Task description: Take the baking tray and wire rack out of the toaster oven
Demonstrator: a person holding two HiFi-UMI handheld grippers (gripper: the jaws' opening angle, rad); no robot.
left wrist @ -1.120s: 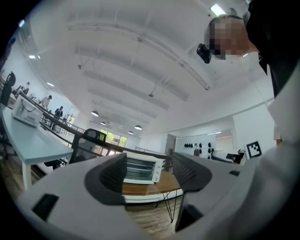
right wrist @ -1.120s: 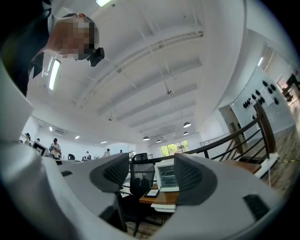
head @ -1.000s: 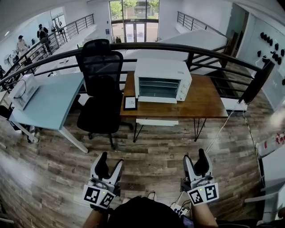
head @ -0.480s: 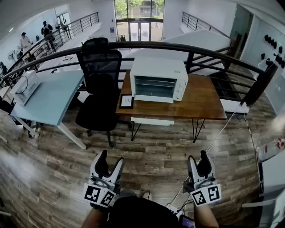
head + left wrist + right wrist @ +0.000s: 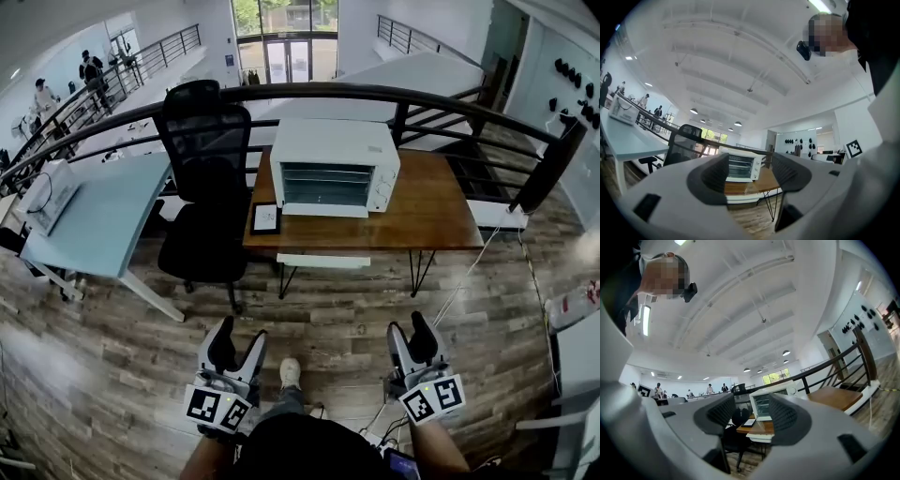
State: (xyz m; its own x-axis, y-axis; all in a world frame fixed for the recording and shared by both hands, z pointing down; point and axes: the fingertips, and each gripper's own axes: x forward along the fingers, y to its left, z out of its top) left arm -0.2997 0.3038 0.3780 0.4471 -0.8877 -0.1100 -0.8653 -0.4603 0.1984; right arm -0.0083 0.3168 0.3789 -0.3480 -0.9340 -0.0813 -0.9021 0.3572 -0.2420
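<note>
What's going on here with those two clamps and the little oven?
A person holds a two-jaw gripper in each hand, facing a toaster oven on a wooden table, well out of reach. The left gripper is open and empty; the jaws of the right gripper have just been closing, with nothing between them. Nothing has been taken out yet.

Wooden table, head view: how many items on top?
2: a white box-shaped toaster oven at the middle-back of the brown wooden table, and a small black-framed flat panel near its front-left corner. Anything behind the oven would be hidden.
</note>
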